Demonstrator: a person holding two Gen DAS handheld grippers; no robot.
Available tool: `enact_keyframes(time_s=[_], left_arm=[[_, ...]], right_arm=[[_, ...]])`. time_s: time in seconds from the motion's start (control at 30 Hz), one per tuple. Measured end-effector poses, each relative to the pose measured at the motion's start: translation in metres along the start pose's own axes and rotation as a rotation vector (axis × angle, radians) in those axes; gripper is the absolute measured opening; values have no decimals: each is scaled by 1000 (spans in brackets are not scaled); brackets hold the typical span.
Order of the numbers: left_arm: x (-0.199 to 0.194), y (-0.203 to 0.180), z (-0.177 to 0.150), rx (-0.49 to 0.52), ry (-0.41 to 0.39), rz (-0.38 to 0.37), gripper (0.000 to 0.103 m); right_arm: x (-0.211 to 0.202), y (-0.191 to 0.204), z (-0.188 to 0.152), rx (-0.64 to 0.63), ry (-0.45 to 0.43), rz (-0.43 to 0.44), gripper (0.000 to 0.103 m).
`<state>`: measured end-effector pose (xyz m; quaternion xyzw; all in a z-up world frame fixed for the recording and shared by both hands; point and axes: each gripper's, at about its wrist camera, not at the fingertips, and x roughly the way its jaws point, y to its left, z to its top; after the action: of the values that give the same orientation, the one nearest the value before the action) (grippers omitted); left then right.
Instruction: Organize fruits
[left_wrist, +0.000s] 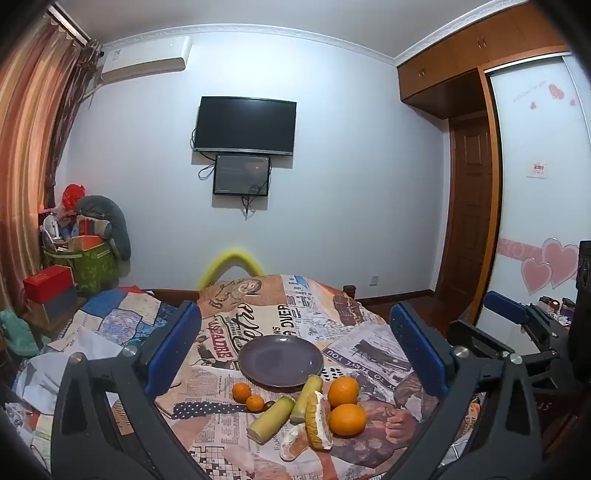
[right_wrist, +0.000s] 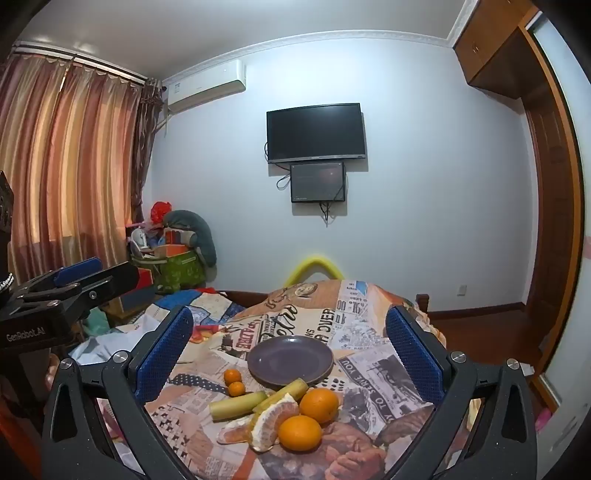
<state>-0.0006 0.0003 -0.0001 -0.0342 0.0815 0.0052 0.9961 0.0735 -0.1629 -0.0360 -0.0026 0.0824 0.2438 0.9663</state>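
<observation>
Left wrist view: hovering with left gripper spread wide, grasping nothing, over round purple ceramic plate lying bare on newspaper-print cloth; right gripper likewise gaping, gripping nothing; resting just beside the plate: two big oranges, two small mandarins, pale green stalk pieces, peeled pomelo wedges

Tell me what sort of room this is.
Most likely a home bedroom: a wall-mounted TV, a built-in wardrobe with heart stickers, window curtains, and what looks like a bed under the newspaper-print cloth.
</observation>
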Motion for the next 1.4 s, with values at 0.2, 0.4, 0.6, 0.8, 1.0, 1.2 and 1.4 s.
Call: enact_keyframes(time_s=[0.2,0.4,0.6,0.8,1.0,1.2,1.4], left_arm=[[1,-5,-2,1,-1,5,103],[11,-6,-4,-7,9,4,103],[5,-3,-1,5,6,-3,103],[5,-5,-3,15,3,2,103],[5,-6,-2,15,6,-2,103],[6,-7,-1,15,10,-4,103],[6,-6,-1,17,11,-5,103]], right_arm=[[1,-1,0,5,7,-2,103],[0,1,1,9,6,-3,103],[1,-2,1,15,5,-8,103],[0,-3,1,21,4,-6,103],[0,-4,-1,23,7,-7,103],[0,-6,0,37,11,-1,103],[-1,-6,-1,36,9,-4,103]])
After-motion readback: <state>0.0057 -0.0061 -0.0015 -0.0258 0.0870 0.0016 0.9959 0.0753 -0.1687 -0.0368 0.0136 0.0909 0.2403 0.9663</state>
